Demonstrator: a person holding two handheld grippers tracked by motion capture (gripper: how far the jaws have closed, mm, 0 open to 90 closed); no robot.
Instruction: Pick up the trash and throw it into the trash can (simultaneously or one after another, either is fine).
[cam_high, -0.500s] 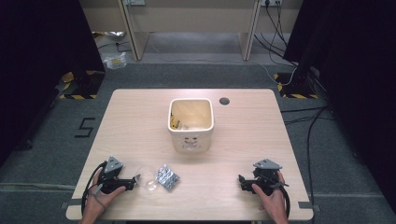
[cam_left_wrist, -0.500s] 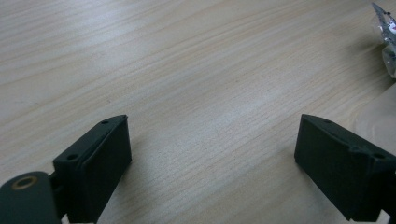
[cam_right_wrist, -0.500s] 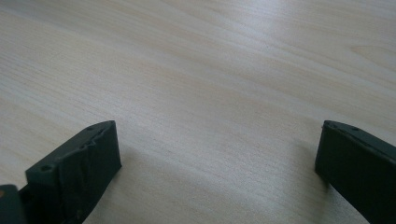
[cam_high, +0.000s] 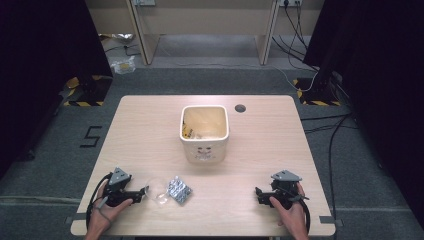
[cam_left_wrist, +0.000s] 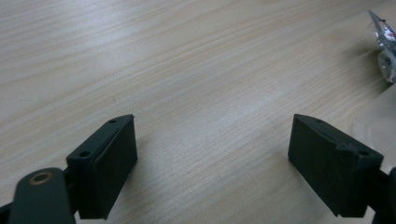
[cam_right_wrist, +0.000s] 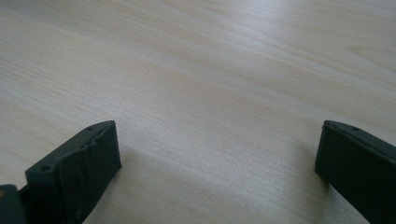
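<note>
Approach step: the left gripper (cam_high: 142, 191) stands released beside the clear wrapper (cam_high: 157, 190); next move requires closing on it. The right gripper (cam_high: 260, 195) rests released, empty.

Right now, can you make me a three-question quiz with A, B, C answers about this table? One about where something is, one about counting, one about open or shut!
1. Where does the silver packet lie?
A. inside the bin
B. on the table near the left gripper
C. on the floor

2. How many bins stand on the table?
A. one
B. two
C. three

3. How do the left gripper's jaws stand?
A. shut tight
B. shut on the packet
C. wide open

Answers:
1 B, it lies just beside the left gripper.
2 A, one white bin stands mid-table.
3 C, bare wood shows between them.
</note>
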